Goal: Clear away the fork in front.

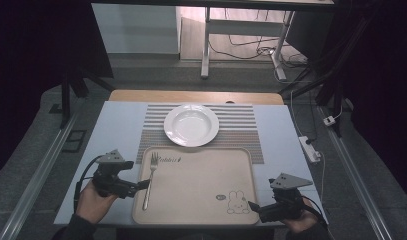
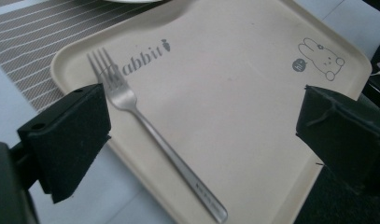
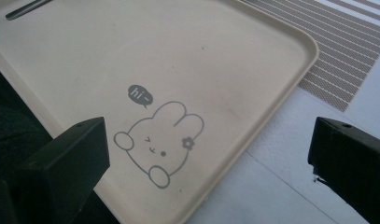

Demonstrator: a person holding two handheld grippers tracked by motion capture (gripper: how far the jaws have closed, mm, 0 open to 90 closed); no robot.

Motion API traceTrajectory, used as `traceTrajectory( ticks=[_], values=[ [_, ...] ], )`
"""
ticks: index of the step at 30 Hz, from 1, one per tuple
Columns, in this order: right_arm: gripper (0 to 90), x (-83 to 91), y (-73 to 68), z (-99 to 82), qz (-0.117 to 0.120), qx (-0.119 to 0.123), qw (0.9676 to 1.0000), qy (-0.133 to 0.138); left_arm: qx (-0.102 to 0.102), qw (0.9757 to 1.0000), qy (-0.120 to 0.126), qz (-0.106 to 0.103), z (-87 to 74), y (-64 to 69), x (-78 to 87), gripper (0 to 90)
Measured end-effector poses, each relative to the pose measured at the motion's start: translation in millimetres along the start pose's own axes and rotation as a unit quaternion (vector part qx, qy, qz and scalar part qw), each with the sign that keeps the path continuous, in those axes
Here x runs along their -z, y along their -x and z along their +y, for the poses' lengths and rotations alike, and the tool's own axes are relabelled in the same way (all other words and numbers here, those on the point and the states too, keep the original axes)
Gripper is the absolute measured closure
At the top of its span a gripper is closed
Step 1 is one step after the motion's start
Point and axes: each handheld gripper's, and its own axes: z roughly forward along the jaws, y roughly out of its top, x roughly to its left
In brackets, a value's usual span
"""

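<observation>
A silver fork [image 1: 149, 181] lies on the left side of a beige tray [image 1: 201, 185] printed with a rabbit. In the left gripper view the fork [image 2: 150, 130] rests flat on the tray [image 2: 234, 93], tines pointing away. My left gripper [image 1: 143, 185] hovers at the tray's left edge beside the fork's handle, and its jaws [image 2: 204, 109] stand wide open with nothing held. My right gripper [image 1: 252, 206] sits at the tray's near right corner, open [image 3: 208, 135] over the rabbit drawing, with nothing between its jaws. The tip of the fork's handle [image 3: 24, 8] shows far off.
A white plate [image 1: 191, 125] stands on a striped placemat [image 1: 241, 130] behind the tray. The pale table [image 1: 116, 125] has bare room left and right of the tray. A white power strip [image 1: 311, 149] lies off the table's right edge.
</observation>
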Motion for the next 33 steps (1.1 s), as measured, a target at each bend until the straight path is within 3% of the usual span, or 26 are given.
traceTrajectory(
  ticks=[15,24,28,33],
  values=[
    [0.0,18.3,10.2,-15.0,-0.015,-0.059,0.9982,-0.004,0.027,0.9991,0.031,0.008,-40.5,4.0,42.5,0.6],
    [0.0,24.9,11.7,-22.0,-0.02,-0.079,0.9966,-0.005,0.063,0.9965,0.054,0.009,-64.4,-1.3,64.5,0.0],
    [0.0,28.5,12.4,-24.6,-0.026,-0.085,0.996,-0.003,0.072,0.9962,0.047,0.017,-71.8,-2.8,69.5,0.0],
    [0.0,31.7,12.4,-27.0,-0.031,-0.09,0.9955,-0.005,0.076,0.9959,0.027,0.041,-76.9,-0.9,72.5,0.0]
  ],
)
